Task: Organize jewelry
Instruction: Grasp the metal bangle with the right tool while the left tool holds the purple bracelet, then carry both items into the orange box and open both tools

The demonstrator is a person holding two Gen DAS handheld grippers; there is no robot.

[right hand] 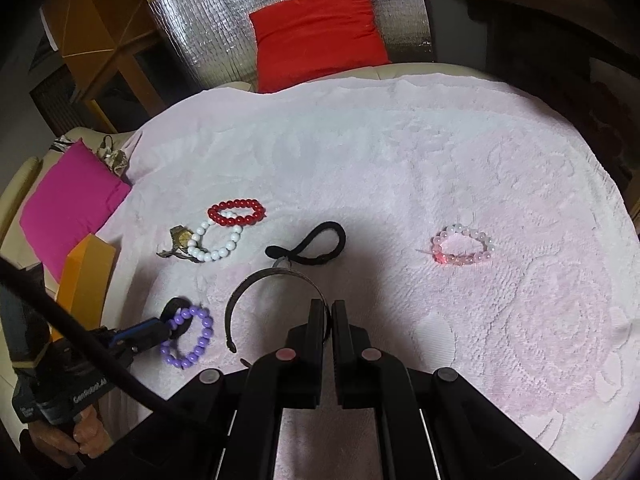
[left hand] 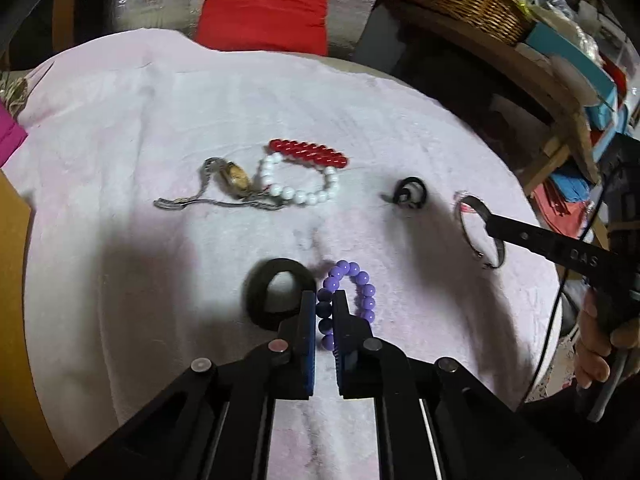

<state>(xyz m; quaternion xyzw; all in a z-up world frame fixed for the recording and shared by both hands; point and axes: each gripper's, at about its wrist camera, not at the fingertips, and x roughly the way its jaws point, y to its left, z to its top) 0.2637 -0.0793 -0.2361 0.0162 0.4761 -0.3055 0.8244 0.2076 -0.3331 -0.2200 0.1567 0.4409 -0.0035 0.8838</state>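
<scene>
Nearest the left wrist camera, the left gripper [left hand: 324, 300] is closed on one side of a purple bead bracelet [left hand: 362, 290], a run of beads being pinched between its fingers [left hand: 308, 320]. The bracelet's loop is stretched along the fingers, its long axis running away from the camera, with the free side bulging to the right. Just left of the fingers a black ring [left hand: 276, 292] is laid flat on the pale pink towel [left hand: 160, 120] that covers the table.

In the right wrist view, the right gripper [right hand: 328, 312] is closed on a thin metal bangle [right hand: 276, 276], whose open band is gripped at one end between the fingers [right hand: 318, 320]; the arc is swept out to the left and its other end lies nearer the camera, so the gap of the bangle is turned toward the camera. A hand [left hand: 596, 344] is seen around the right gripper's handle.

Farther out, a black hair tie [right hand: 316, 246] is laid just beyond the bangle, its long axis running left to right. To the left a white bead bracelet [right hand: 216, 246] is overlapped at its far edge by a red bead bracelet [right hand: 237, 212], also lying crosswise, and a wristwatch [right hand: 182, 240] is touching the white beads. Well apart on the right a pink bead bracelet [right hand: 462, 246] is set alone.

Beyond the towel a red cushion [right hand: 320, 32] is propped against a silver foil sheet [right hand: 208, 20].
</scene>
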